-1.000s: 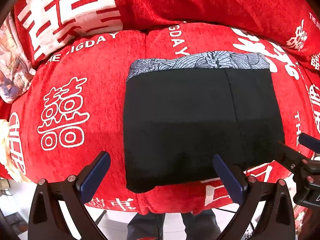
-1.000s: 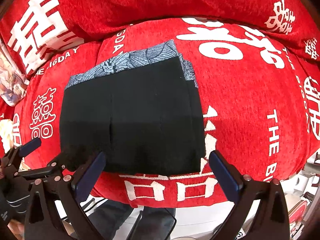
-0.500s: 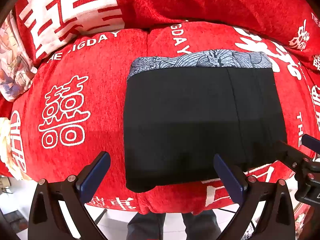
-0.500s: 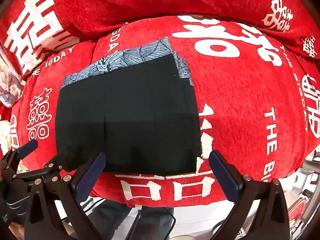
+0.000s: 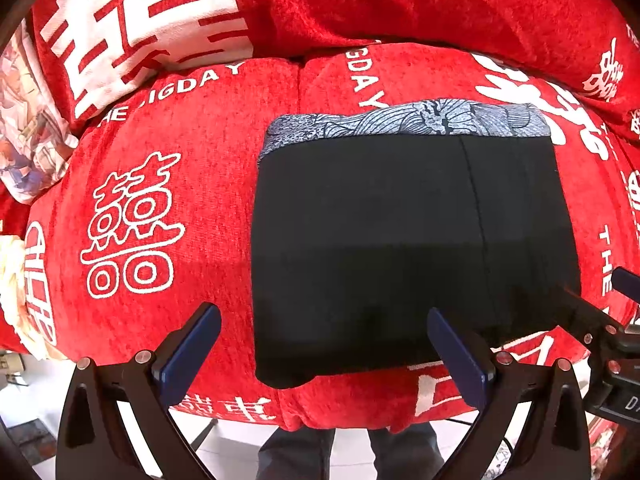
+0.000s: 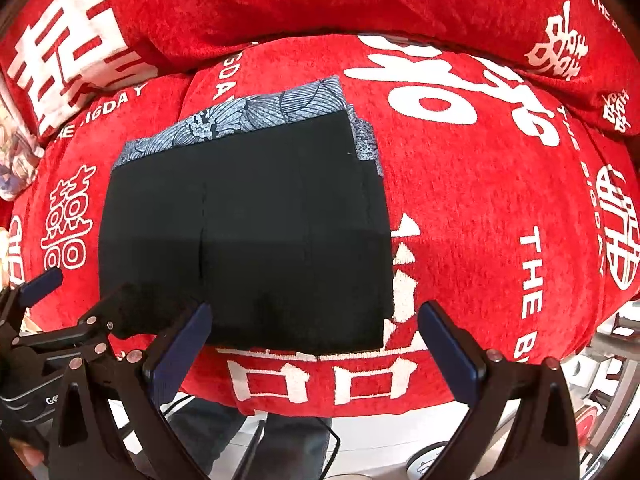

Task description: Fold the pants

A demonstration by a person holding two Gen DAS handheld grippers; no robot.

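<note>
The folded black pants (image 5: 404, 248) are taken as the landmark; they lie flat on a red sofa seat cushion (image 5: 192, 184) printed w/ white characters, a blue-grey patterned strip (image 5: 404, 122) showing along the far edge.

Left wrist view, left to right: a pale printed pillow (image 5: 28, 136) is seen far left of the pants, beside the red back cushion (image 5: 360, 0). A white double-happiness character (image 5: 134, 228) is printed on the seat left of the pants. The left gripper (image 5: 324, 356) is held w/ fingers spread wide at the pants' near edge, nothing between them; one blue pad (image 5: 192, 354) sits over bare cushion left of the pants, the other over the near edge. A vertical seam is seen toward the pants' right side. The right gripper (image 5: 596, 300) is seen at the near right corner; contact w/ the fabric can't be told. The person's dark trouser legs (image 5: 296, 456) show below the cushion front.

Right wrist view, left to right: the left gripper (image 6: 76, 300) is seen at the pants' (image 6: 244, 236) near left corner. The right gripper (image 6: 314, 350) is spread wide too, empty; its left pad (image 6: 180, 348) is near the pants' near edge, its right pad over bare cushion right of the pants. Only here is the patterned layer (image 6: 366, 140) seen poking out along the pants' right side, plus the wide stretch of seat (image 6: 500, 200) to their right.
</note>
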